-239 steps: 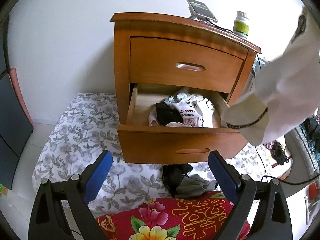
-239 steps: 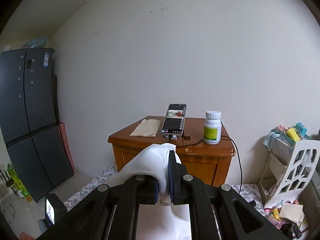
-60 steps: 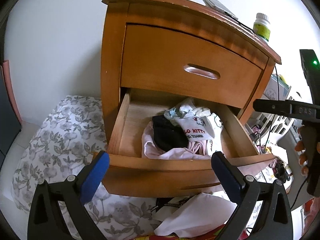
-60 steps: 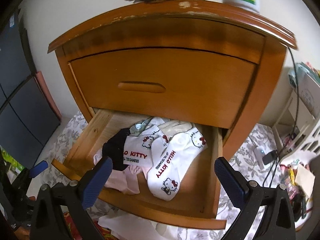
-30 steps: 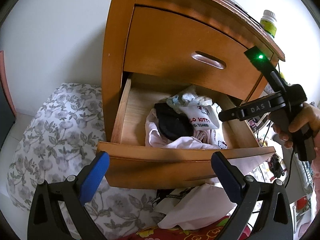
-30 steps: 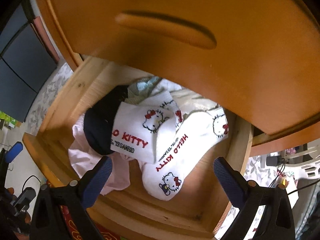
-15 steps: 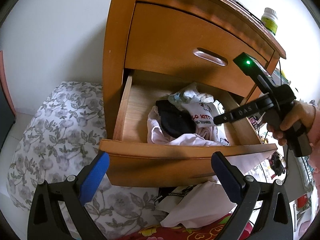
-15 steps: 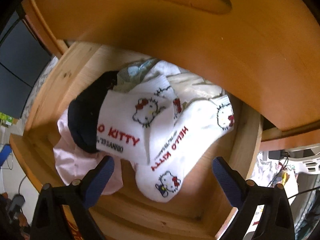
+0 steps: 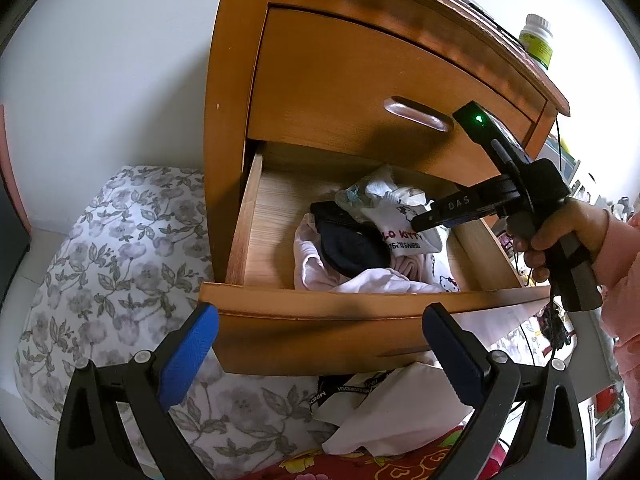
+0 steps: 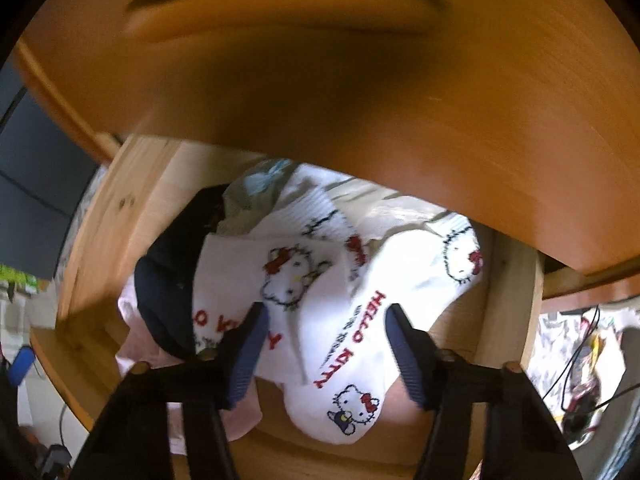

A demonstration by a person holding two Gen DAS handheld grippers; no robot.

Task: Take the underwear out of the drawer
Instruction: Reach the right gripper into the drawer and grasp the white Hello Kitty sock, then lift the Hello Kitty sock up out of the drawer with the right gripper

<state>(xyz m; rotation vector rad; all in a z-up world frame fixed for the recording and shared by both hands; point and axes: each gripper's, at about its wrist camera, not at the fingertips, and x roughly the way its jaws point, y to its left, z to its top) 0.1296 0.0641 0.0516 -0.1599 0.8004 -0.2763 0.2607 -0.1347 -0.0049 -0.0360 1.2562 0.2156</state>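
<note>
The lower drawer of a wooden nightstand stands pulled out. Inside lies a heap of clothes: white Hello Kitty pieces, a black garment and a pale pink one. My right gripper, held by a hand, points steeply down into the drawer. Its jaws are closing, with the white Hello Kitty fabric between them and no clear pinch. In the left wrist view the right gripper tip sits on that white piece. My left gripper hangs open and empty in front of the drawer front.
The upper drawer is closed just above the right gripper. A pill bottle stands on the nightstand top. White and dark clothes lie on the floral mat below the drawer, beside a red flowered blanket. Cables and clutter sit at the right.
The right gripper has sunk into the drawer and its jaws have narrowed around the white Hello Kitty fabric. The left gripper has kept still.
</note>
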